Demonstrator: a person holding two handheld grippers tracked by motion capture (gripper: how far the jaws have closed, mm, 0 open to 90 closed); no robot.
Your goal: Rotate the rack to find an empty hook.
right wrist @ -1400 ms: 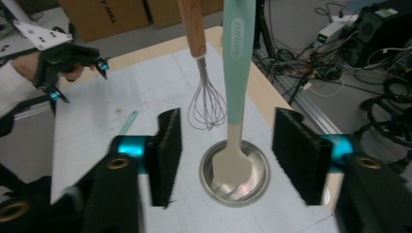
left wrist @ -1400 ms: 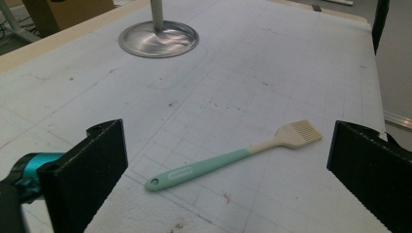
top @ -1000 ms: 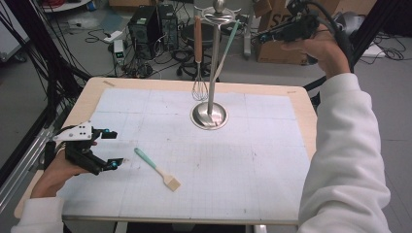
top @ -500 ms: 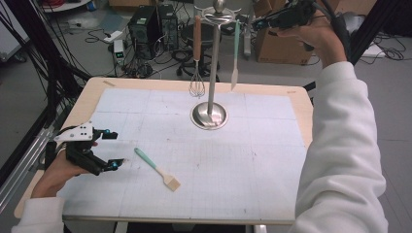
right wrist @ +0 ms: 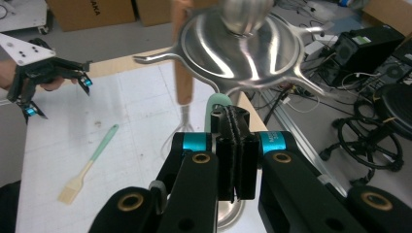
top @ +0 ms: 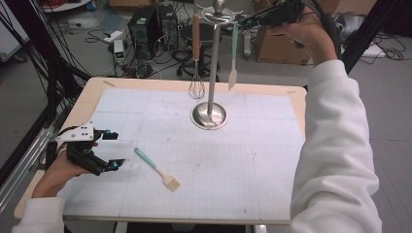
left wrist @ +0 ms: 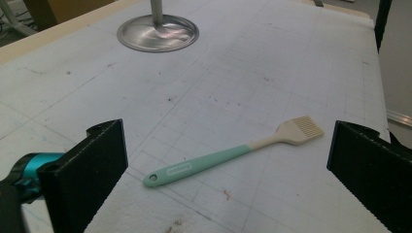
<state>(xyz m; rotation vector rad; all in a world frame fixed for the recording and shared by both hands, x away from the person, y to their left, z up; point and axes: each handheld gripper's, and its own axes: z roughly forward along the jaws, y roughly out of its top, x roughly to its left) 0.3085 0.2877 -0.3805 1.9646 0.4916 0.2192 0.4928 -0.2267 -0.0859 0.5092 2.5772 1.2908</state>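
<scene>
While our right gripper (right wrist: 236, 145) has its jaws pressed together at the stand's (top: 212, 68) one o'clock beside the spatula (top: 233, 58), our left gripper (top: 111, 149) sits spread wide, brush (top: 156, 168) at three o'clock.

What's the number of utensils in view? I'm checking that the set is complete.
3. A whisk and a teal spatula hang from the stand; the right gripper is shut on the spatula's handle. A teal brush lies flat on the table.
</scene>
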